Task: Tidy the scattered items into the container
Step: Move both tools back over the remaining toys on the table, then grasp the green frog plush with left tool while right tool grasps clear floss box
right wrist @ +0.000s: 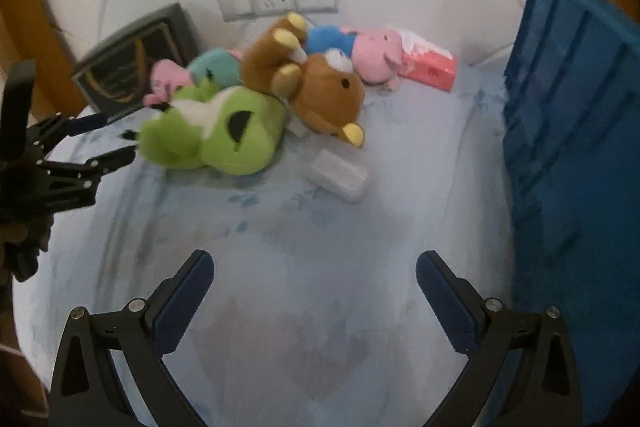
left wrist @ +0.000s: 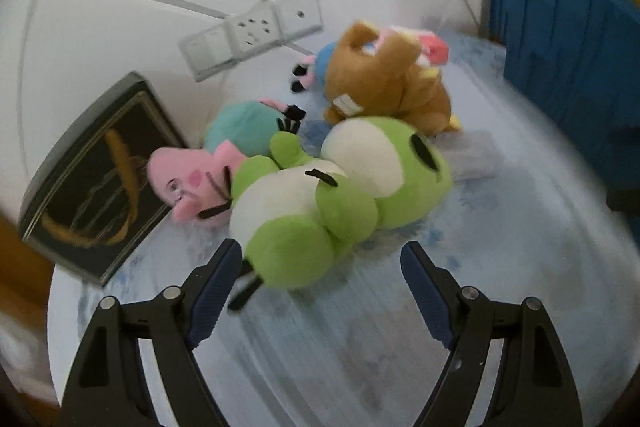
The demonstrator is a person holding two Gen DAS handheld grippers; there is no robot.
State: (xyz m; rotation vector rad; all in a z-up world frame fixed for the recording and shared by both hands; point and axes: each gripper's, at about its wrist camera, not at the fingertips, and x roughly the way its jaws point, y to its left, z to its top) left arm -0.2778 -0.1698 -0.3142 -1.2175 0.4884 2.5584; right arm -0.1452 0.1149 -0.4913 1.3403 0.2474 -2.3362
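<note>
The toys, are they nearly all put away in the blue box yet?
Not yet. No toy visibly sits in the blue crate. The open left gripper is around the green frog's foot. The brown bear, two pink pigs, tissue packs all wait; the right gripper is open, empty.

Fuzzy plush frog [left wrist: 320,195]; ribbed plastic crate [right wrist: 568,131].

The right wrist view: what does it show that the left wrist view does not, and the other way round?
Only the right wrist view shows the pink pig's face, the whole grey case and the left tool from the side, open at the frog. Only the left wrist view shows the teal pig's face. Both show the frog, bear, crate and black box.
</note>
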